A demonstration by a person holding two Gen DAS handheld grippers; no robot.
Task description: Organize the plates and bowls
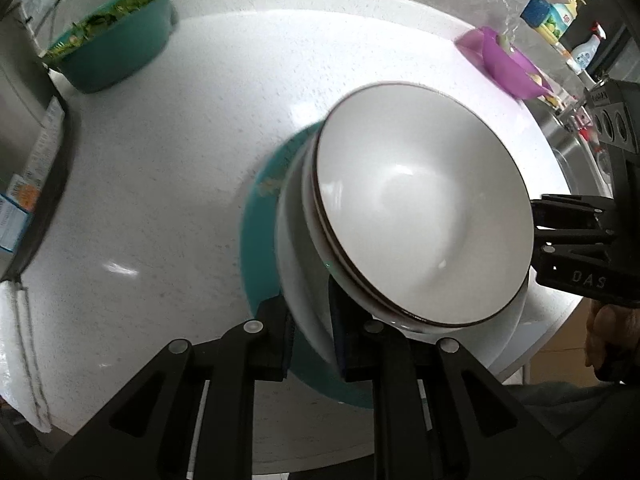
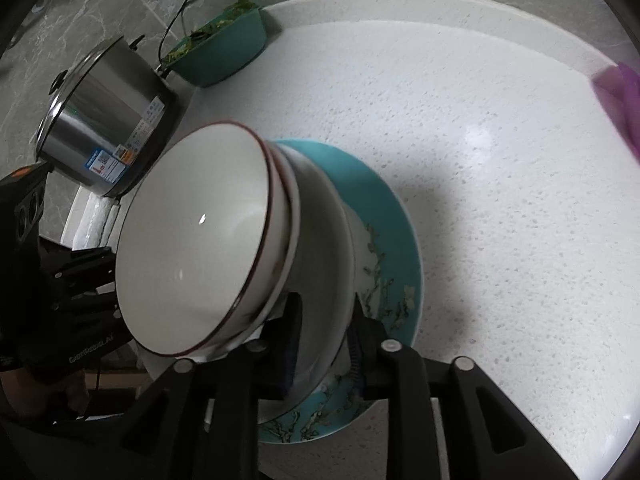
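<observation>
stacked bowls (image 1: 424, 208) on teal plate (image 1: 260, 248), white worktop (image 1: 160, 160).
left gripper (image 1: 310, 344) pitched steeply down, jaws clenched on the lower bowl's rim; right gripper (image 2: 324, 348) likewise steep, jaws straddling the opposite rim, whether pressing i cannot tell.

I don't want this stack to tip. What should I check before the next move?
1. Left gripper clamped on the large white dish rim: ok.
2. Right gripper pressing that rim: cannot tell.
3. Brown-rimmed bowls nested in the dish: ok.
4. Teal plate beneath, on the counter: ok.
5. Purple bowl clear of the stack: ok.
</observation>
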